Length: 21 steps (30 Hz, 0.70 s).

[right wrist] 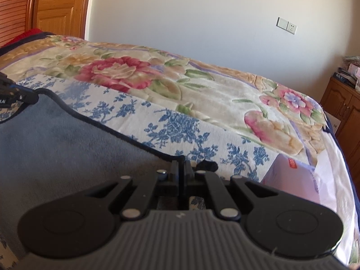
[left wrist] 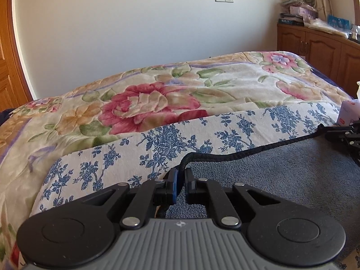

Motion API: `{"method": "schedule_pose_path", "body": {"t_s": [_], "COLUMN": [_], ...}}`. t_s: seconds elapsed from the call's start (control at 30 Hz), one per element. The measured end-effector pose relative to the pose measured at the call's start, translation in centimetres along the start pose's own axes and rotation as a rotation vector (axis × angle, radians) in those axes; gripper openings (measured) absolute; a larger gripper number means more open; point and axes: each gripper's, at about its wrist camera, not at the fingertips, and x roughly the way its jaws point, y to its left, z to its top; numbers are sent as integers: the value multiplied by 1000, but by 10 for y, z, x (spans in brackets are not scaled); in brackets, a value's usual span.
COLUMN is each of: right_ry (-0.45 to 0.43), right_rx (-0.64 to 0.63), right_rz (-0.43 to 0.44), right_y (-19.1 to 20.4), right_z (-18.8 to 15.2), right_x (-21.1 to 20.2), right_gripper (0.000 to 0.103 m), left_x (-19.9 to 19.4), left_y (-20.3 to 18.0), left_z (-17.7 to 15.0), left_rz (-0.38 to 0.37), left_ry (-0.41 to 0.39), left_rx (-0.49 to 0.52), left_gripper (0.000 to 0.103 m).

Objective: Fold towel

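A grey-blue towel (left wrist: 281, 175) with a black hem lies on the blue-flowered sheet of the bed; it also shows in the right wrist view (right wrist: 67, 139). My left gripper (left wrist: 181, 173) is shut on the towel's left corner at the hem. My right gripper (right wrist: 181, 166) is shut on the towel's right corner. The hem runs slack between the two corners. The right gripper shows at the right edge of the left wrist view (left wrist: 347, 137), and the left gripper at the left edge of the right wrist view (right wrist: 13, 96).
A blue-flowered sheet (left wrist: 108, 159) lies over a thick floral blanket (left wrist: 144, 103) on the bed. A tissue pack (right wrist: 292, 180) lies by the right gripper. A wooden cabinet (left wrist: 319, 49) with clutter stands at the back right, a wooden door (right wrist: 60, 6) at the left.
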Motion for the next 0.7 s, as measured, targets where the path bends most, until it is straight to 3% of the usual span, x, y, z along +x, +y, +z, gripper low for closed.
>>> {"method": "schedule_pose_path", "body": {"t_s": [0.07,0.13,0.2,0.23,0.43,0.7], "right_ry": [4,9,1,-6,-24,-50], "right_rx": [5,4,-14,-6,51,101], "right_rz": [2,0,-11,-9,4,28], "right_y": [-1,-1,1,-1,-10,-6], "right_z": [-1,-2,-3,-3,-2,0], "right_x": [1,1,-1,-2,-10,-36], "right_gripper": [6,20,52,56,57,69], "left_x": [0,0,-2,-3,-10,-36], "left_y": [1,2,4,4,1,-6], "left_z": [0,-1,-2,-2,-2,-4], "left_rz": [6,6,6,17,44,40], "left_ry": [-1,-4,-14,-21,-56,-72], "left_rx": [-8,-22,-47,-51,-45,-54], "left_gripper": [24,54,70,78,92,97]}}
